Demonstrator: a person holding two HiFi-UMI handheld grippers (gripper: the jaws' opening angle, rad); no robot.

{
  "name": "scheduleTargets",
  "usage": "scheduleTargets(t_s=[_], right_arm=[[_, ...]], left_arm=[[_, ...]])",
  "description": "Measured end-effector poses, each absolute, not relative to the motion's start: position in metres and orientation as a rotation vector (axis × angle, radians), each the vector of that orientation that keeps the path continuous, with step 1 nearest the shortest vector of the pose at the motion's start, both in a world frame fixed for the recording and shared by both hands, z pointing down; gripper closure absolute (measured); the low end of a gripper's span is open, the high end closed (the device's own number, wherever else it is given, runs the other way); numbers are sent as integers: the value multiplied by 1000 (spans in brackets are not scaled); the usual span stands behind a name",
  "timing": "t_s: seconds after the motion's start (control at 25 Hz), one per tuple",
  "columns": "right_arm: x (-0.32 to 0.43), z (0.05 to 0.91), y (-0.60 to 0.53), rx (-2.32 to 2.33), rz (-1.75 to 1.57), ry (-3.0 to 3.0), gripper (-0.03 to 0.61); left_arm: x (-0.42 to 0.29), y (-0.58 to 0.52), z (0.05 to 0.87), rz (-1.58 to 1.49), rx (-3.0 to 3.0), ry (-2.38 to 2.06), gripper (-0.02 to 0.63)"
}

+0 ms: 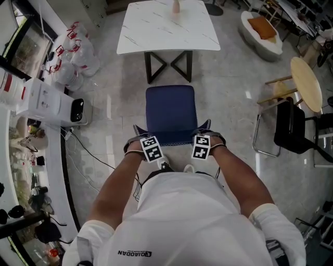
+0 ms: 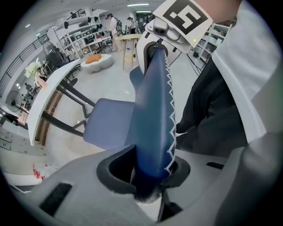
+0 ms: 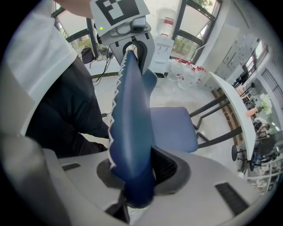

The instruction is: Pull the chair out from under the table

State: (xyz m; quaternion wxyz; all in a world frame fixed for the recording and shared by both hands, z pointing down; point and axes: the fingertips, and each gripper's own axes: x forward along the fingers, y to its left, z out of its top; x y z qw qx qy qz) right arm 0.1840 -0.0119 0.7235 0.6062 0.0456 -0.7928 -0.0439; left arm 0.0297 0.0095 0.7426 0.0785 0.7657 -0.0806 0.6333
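Your left gripper [image 1: 137, 131] and right gripper [image 1: 205, 128] straddle the top of the backrest [image 1: 171, 140], jaws loose round it, not clamping; chair [image 1: 170, 111] stands just before the table [image 1: 156, 31], seat clear of it.

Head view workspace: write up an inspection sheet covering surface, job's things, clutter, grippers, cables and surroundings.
Surface: pale glossy floor; white table bears one small pinkish item.
Job's things: blue chair stands clear of the table, backrest toward the person.
Clutter: water bottles and white appliance at left.
Grippers: left gripper and right gripper straddle the backrest's top, jaws apart, apparently not clamping.
Cables: black cables on the floor at left.
Surroundings: black chair, round wooden table at right.
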Motion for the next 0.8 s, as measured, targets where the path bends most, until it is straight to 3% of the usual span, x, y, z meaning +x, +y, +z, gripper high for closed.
scheduleTargets(t_s=[0.2,0.32,0.8], right_arm=[[183,724,-8,102,-83,-1858,422],[184,721,-3,83,-70,-1862,365],[211,657,-4,126,-61,-1920,359]], left_arm=[[31,12,743,1864,2310,-217,469],[31,16,736,1824,2289,-174,414],[14,23,688,1740,2313,-253,387]])
